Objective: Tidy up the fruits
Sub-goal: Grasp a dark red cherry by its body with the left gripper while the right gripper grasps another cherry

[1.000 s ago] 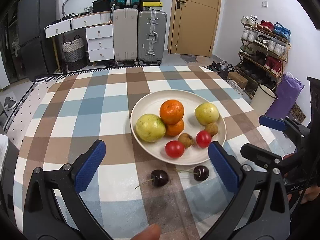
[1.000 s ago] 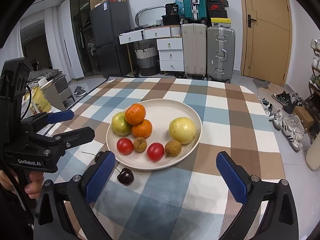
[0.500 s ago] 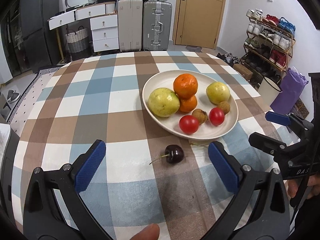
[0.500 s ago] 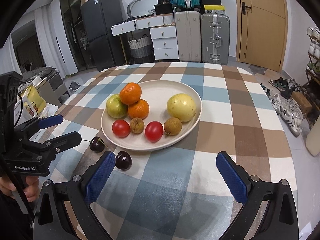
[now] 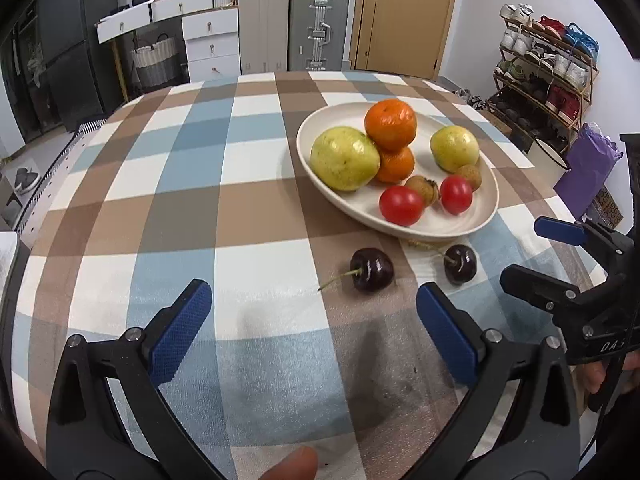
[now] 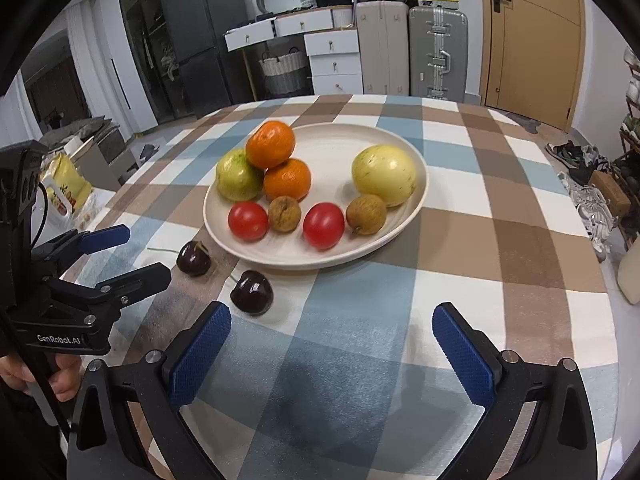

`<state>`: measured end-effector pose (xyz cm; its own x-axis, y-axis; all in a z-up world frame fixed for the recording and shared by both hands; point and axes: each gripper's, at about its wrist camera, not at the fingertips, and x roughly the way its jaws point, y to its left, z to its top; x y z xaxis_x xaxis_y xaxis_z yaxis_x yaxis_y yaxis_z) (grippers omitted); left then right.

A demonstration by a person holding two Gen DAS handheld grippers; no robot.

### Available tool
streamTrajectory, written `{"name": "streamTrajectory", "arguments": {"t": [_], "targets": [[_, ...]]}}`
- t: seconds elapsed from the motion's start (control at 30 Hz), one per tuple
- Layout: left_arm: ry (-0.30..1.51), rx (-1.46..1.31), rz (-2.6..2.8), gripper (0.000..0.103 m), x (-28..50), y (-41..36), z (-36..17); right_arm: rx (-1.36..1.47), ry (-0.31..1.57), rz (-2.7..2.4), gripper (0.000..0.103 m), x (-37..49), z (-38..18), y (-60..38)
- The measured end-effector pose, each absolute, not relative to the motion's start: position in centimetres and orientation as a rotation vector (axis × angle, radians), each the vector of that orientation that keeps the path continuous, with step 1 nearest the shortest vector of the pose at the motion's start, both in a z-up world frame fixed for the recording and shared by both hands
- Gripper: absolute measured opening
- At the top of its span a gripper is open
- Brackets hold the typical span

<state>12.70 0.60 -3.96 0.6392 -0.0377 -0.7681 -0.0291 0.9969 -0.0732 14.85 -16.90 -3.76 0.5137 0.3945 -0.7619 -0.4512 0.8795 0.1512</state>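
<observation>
A cream plate (image 5: 472, 226) (image 6: 340, 258) on the checked tablecloth holds two stacked oranges (image 5: 391, 125), two yellow-green fruits (image 5: 345, 159), two red tomatoes (image 5: 401, 205) and two brown longans (image 5: 422, 189). Two dark cherries lie on the cloth just in front of the plate: one (image 5: 372, 270) (image 6: 193, 258) with its stem pointing left, the other (image 5: 461, 263) (image 6: 252, 293) nearer the right gripper. My left gripper (image 5: 316, 330) is open, close behind the first cherry. My right gripper (image 6: 332, 354) is open, with the second cherry just beyond its left finger (image 6: 200, 356).
The round table's edge (image 6: 600, 280) drops off at the right. Beyond it stand suitcases (image 5: 318, 26), white drawers (image 5: 208, 40), a door and a shoe rack (image 5: 548, 68). A fingertip (image 5: 292, 464) shows at the bottom of the left wrist view.
Both grippers have come lower and nearer to the cherries. The left view has swung left, so the plate now sits further right in it.
</observation>
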Motion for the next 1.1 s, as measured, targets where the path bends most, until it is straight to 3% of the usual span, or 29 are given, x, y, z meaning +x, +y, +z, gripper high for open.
{"name": "streamTrajectory", "arguments": {"t": [0.57, 1.1], "targets": [[0.908, -0.086, 0.018, 0.102, 13.5, 1.2, -5.1, -0.145, 0.925, 0.524, 0.097, 15.4, -5.1, -13.6], [0.925, -0.073, 0.014, 0.102, 13.9, 1.2, -5.7, -0.201, 0.910, 0.570, 0.060, 15.3, -5.1, -12.1]]}}
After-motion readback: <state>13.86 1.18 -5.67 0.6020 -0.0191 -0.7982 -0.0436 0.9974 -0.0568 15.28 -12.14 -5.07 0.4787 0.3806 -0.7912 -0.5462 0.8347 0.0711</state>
